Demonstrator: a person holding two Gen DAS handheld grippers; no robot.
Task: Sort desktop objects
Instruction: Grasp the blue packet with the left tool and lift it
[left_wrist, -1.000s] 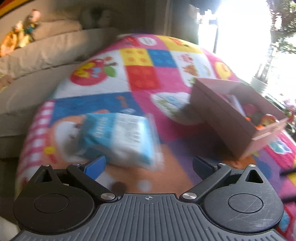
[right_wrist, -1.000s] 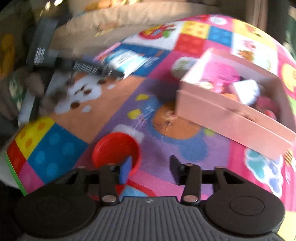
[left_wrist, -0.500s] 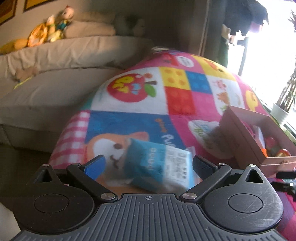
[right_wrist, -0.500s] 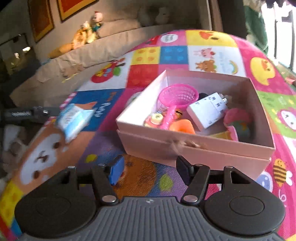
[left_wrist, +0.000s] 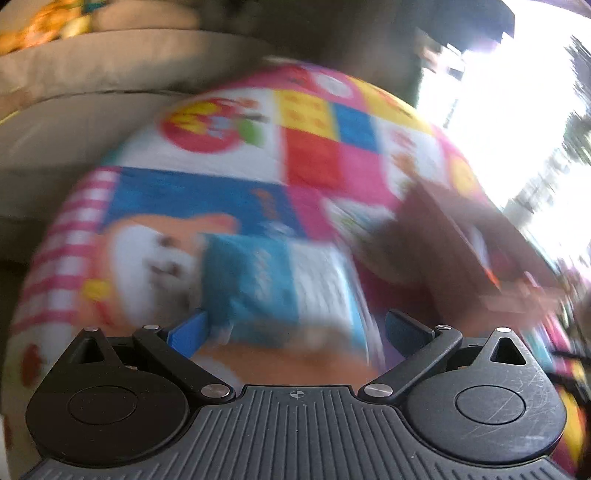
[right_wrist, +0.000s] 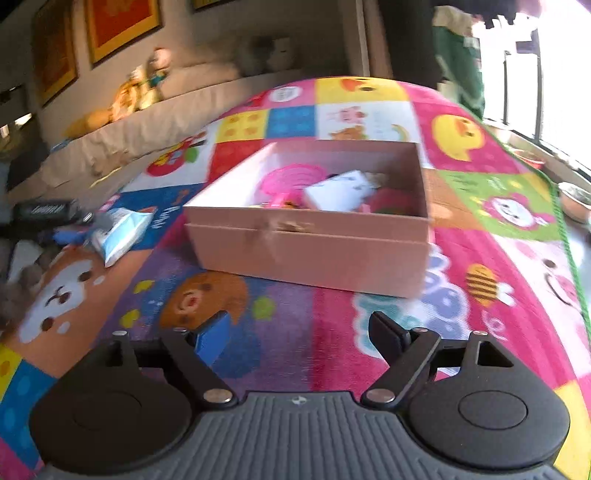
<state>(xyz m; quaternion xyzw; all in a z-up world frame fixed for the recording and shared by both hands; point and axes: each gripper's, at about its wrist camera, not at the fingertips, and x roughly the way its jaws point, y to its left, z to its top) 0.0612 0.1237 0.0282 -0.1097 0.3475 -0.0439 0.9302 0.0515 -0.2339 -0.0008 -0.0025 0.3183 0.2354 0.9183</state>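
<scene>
Right wrist view: red cup seen 1 s ago is gone from frame; right claw now faces the pink box at frame centre, jaws opening w/ nothing between them. Blue-white packet lies at left centre on the play mat, well apart from this claw. Left wrist view, blurred: packet sits closer than before, lower centre, between the spread fingers of the left claw. Contact unclear; jaws released. Box at right.

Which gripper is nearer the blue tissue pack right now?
Left. The left gripper has the blue tissue pack between its open fingers; the right gripper is well away, facing the pink box.
</scene>
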